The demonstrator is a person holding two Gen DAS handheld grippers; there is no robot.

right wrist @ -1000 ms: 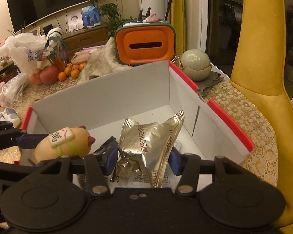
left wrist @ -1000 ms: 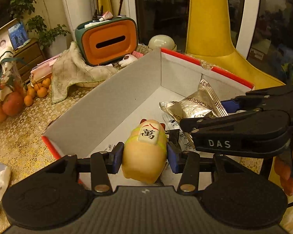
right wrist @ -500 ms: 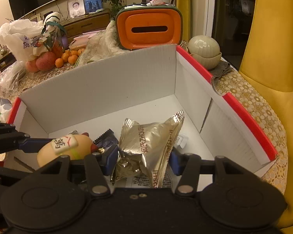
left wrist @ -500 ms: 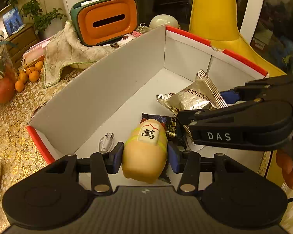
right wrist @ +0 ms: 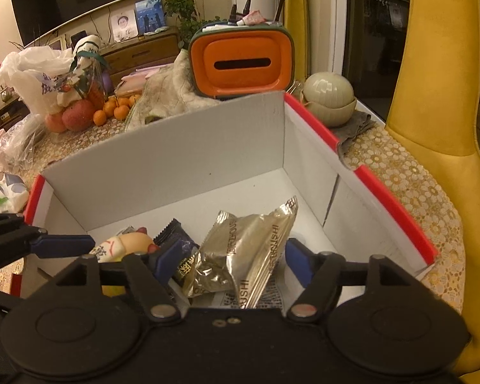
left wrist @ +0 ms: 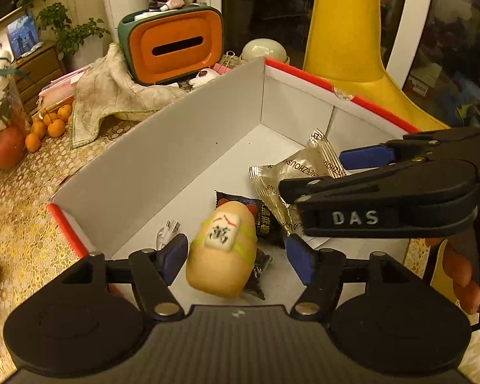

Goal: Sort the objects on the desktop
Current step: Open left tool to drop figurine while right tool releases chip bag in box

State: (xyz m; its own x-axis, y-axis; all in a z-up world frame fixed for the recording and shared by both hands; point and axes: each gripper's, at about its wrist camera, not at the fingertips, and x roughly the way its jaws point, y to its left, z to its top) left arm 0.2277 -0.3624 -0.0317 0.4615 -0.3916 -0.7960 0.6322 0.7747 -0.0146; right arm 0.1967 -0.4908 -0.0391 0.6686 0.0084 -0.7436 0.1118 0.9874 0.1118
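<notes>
The left tool (left wrist: 236, 256) is spread wide, its blue pads standing clear on either side of the peach-coloured pig toy (left wrist: 222, 252), which lies free on the floor of the white box (left wrist: 163, 160) near the box's near-left corner. The toy's tile with a Chinese character faces up, and its far end rests against a dark snack packet (left wrist: 259, 217). A white charger plug (left wrist: 164, 233) lies just left of the toy by the box's long wall.

The right tool (right wrist: 228, 259) is also parted, its pads set a little apart from the silver foil packet (right wrist: 249, 249), which stands tilted between them over printed paper on the box floor; whether a pad touches the foil cannot be told.

The box sits on the table (right wrist: 406, 172) near its right edge, with an orange tissue holder (right wrist: 240, 64) behind it.
</notes>
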